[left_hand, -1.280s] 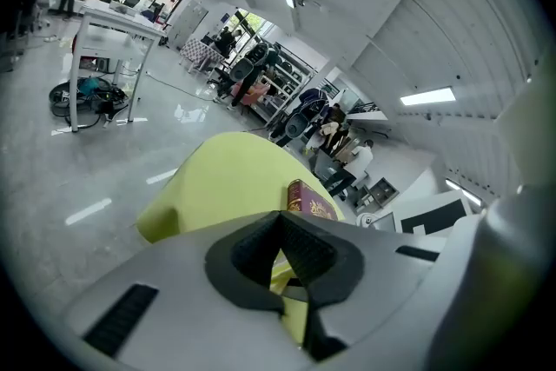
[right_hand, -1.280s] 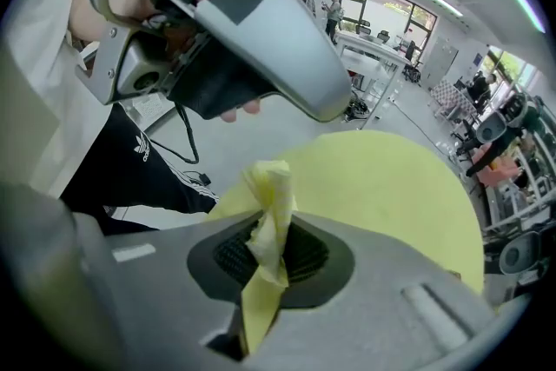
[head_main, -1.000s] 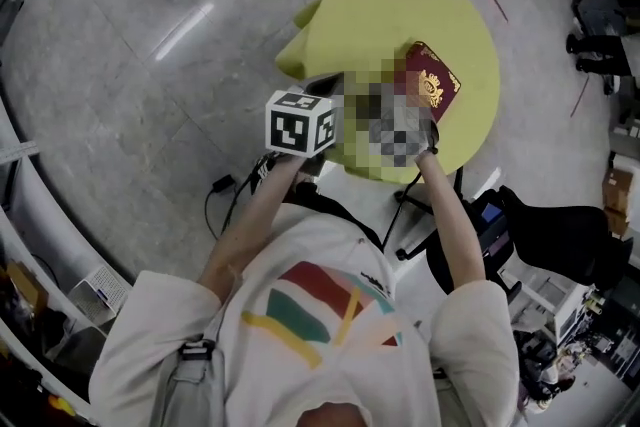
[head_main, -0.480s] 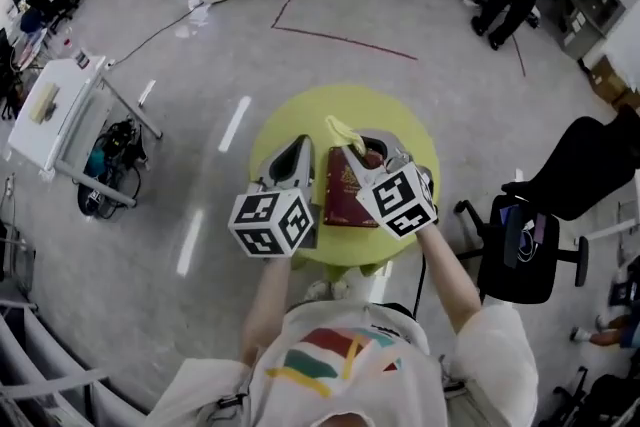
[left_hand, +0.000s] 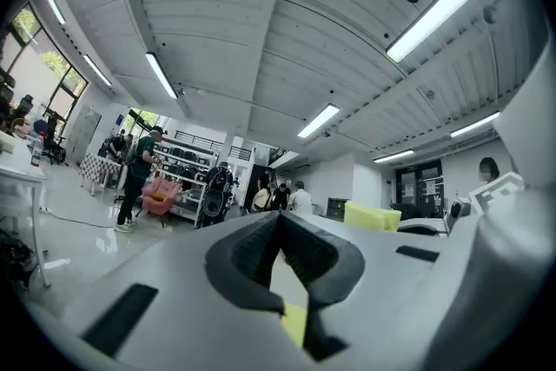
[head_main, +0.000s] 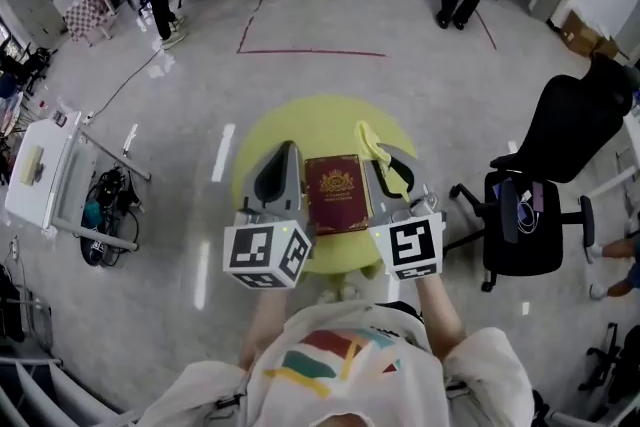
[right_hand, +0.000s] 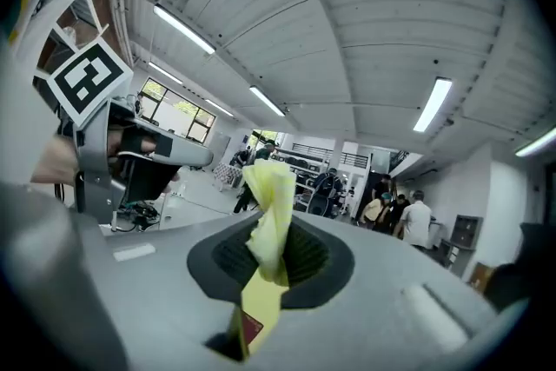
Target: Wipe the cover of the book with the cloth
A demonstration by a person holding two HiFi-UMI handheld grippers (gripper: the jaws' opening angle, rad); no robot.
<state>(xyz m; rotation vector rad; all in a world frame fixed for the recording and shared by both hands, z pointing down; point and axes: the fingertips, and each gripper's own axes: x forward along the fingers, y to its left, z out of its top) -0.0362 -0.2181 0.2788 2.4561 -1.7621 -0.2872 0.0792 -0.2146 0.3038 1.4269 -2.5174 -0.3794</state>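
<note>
Room: hall, grey floor (head_main: 150, 245), chair (head_main: 527, 233) at right.
Table (head_main: 258, 143): round, yellow; red book (head_main: 336, 193) flat on it, btwn grippers.
L gripper (head_main: 284, 157): jaws together, empty, left of book.
R gripper (head_main: 388, 167): jaws clamped on yellow cloth (right_hand: 270, 208), bunched past tips; prob. not touching book.

floor (head_main: 150, 125): grey, glossy, red tape lines (head_main: 310, 52) | right: black office chair (head_main: 565, 140) | ceiling (left_hand: 261, 13): strip lights (left_hand: 432, 20)
</note>
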